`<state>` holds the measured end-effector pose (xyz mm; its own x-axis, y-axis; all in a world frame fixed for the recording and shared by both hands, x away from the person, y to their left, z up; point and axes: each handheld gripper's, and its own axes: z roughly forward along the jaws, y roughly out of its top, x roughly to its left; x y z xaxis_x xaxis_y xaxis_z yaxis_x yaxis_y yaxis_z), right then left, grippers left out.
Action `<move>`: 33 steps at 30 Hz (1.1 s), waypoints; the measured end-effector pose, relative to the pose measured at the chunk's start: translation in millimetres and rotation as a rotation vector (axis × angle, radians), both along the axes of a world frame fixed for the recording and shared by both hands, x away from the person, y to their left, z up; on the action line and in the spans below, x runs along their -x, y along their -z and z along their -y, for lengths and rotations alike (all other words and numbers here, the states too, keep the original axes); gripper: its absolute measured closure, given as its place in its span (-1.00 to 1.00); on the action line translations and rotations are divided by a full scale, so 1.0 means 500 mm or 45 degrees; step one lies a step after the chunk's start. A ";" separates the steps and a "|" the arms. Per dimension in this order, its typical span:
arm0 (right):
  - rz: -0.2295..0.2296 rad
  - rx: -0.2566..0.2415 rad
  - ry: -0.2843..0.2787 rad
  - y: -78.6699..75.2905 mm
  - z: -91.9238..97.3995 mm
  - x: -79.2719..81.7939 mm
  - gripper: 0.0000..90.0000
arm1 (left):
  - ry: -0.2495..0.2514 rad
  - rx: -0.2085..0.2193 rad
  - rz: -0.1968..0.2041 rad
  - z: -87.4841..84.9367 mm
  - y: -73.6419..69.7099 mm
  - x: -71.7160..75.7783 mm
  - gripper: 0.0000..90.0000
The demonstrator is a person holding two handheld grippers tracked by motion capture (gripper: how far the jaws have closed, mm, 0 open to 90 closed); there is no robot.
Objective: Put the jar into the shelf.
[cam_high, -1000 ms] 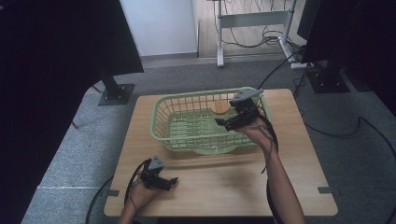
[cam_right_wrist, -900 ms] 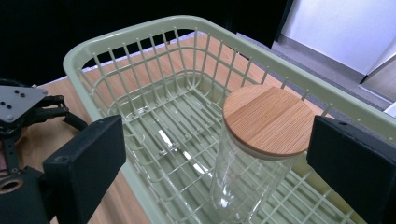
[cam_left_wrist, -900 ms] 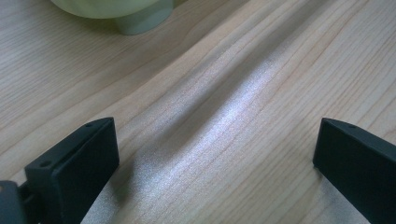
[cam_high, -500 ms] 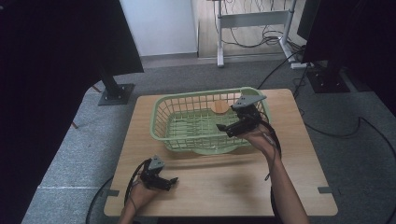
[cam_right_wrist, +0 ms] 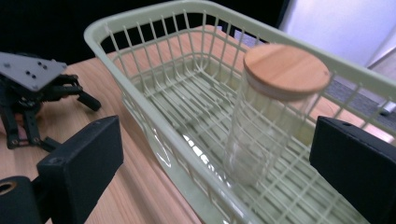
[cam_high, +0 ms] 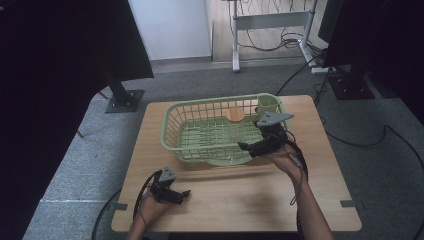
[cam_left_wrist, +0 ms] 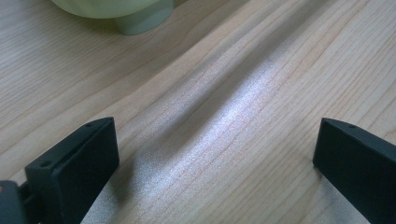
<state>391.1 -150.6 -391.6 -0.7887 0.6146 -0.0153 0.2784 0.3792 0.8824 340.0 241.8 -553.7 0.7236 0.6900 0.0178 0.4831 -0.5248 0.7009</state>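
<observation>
A clear glass jar with a round wooden lid (cam_right_wrist: 261,112) stands inside the light green basket (cam_high: 172,125), near its far wall; from above its lid (cam_high: 235,114) shows. My right gripper (cam_high: 243,147) hovers over the basket's near right rim, a short way back from the jar. Its jaws have just been opening and stand wide in the right gripper view (cam_right_wrist: 217,135), with nothing pressed between them. My left gripper (cam_high: 185,193) rests open on the bare wood at the table's near left, and its pads (cam_left_wrist: 88,154) hold nothing.
The basket's pale green foot (cam_left_wrist: 140,18) lies just ahead of the left gripper. The wooden table (cam_high: 320,165) has free surface in front of the basket and to its right. Dark stands and cables surround the table on the grey floor.
My right gripper has drawn back from the jar toward the basket's near rim and dropped a little. The jar stays in the basket. The left gripper has kept still.
</observation>
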 end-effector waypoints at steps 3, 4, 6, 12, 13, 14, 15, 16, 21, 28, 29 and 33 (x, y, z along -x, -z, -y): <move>-0.005 0.009 0.022 0.010 0.011 0.009 -0.95 | 0.000 0.000 0.000 0.000 0.000 0.000 -1.00; -0.004 0.014 0.029 0.012 0.014 0.013 -0.95 | 0.000 0.000 0.000 0.000 0.000 0.000 -1.00; -0.006 0.017 0.045 0.019 0.023 0.022 -0.95 | 0.000 0.000 0.000 0.000 0.000 0.000 -1.00; -0.013 0.031 0.067 0.044 0.046 0.046 -0.94 | 0.001 -0.003 -0.003 0.000 0.000 0.000 -1.00; -0.011 0.030 0.070 0.049 0.049 0.050 -0.94 | -0.001 0.001 -0.001 0.000 0.000 0.000 -1.00; -0.009 0.031 0.073 0.054 0.053 0.054 -0.94 | -0.002 0.002 -0.001 0.000 0.000 0.000 -1.00; -0.010 0.032 0.073 0.058 0.056 0.058 -0.94 | -0.003 0.003 0.000 0.000 0.000 0.000 -1.00; -0.012 0.029 0.074 0.063 0.059 0.062 -0.93 | -0.003 0.002 -0.002 0.000 0.000 0.000 -1.00; -0.008 0.014 0.071 0.082 0.073 0.083 -0.93 | -0.004 0.002 -0.001 0.000 0.000 0.001 -1.00; -0.010 0.021 0.078 0.111 0.088 0.109 -0.93 | -0.005 0.001 -0.001 0.000 0.000 0.001 -1.00; -0.009 0.024 0.079 0.115 0.090 0.112 -0.93 | -0.006 0.001 -0.001 0.000 0.000 0.001 -1.00; -0.019 0.018 0.085 0.132 0.100 0.120 -0.93 | -0.006 0.000 -0.001 0.000 0.000 0.001 -1.00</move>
<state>331.1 -200.4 -457.4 -0.7461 0.6657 -0.0126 0.3167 0.3715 0.8727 339.5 241.7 -553.7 0.7205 0.6932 0.0171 0.4860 -0.5225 0.7006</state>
